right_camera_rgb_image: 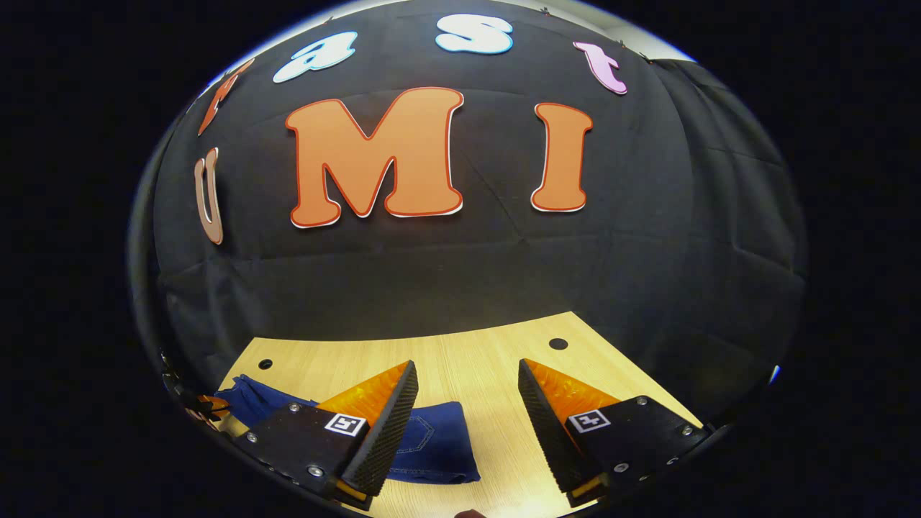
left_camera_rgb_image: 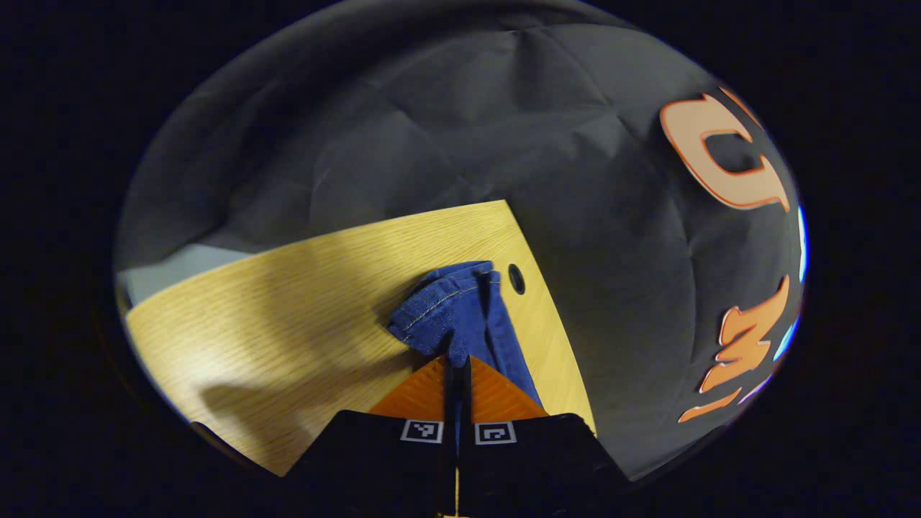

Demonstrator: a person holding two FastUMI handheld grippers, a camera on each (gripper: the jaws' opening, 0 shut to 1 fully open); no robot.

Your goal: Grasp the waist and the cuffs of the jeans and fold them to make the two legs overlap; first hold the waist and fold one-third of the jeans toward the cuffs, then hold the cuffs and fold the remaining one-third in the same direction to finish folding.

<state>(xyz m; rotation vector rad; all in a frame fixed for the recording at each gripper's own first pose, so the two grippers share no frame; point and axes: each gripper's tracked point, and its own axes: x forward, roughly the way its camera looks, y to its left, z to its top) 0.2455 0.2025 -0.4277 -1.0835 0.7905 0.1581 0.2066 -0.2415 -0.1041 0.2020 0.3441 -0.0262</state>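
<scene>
So, the wooden tabletop (left_camera_rgb_image: 288,309) is seen in the left gripper view as a pale slab with a rounded far corner, and a small dark hole (left_camera_rgb_image: 516,278) is set into it right by that corner. A big stretch of bare wood is left open on the side away from the hole, with only shadows lying across it. Past the far edge nothing but the black cloth wall (left_camera_rgb_image: 446,122) is seen.

The jeans (left_camera_rgb_image: 460,316) are dark blue denim with lighter stitching along a hemmed edge. In this view they're bunched up near the holed corner, the fabric drawn up into a peak where it's caught. The left gripper (left_camera_rgb_image: 456,368) has its jaws pinched nearly together on that denim, with just a thin strip of blue showing between them.

In the right gripper view the jeans (right_camera_rgb_image: 432,442) are laid flat along the near edge of the tabletop (right_camera_rgb_image: 475,352), with curved stitching visible and one end running off toward the left corner. Two holes are seen by the far corners, one at the left (right_camera_rgb_image: 265,364) and one at the right (right_camera_rgb_image: 557,344). The right gripper (right_camera_rgb_image: 468,381) is held above the tabletop with its jaws spread wide, nothing between them, bare wood showing in the gap.
</scene>
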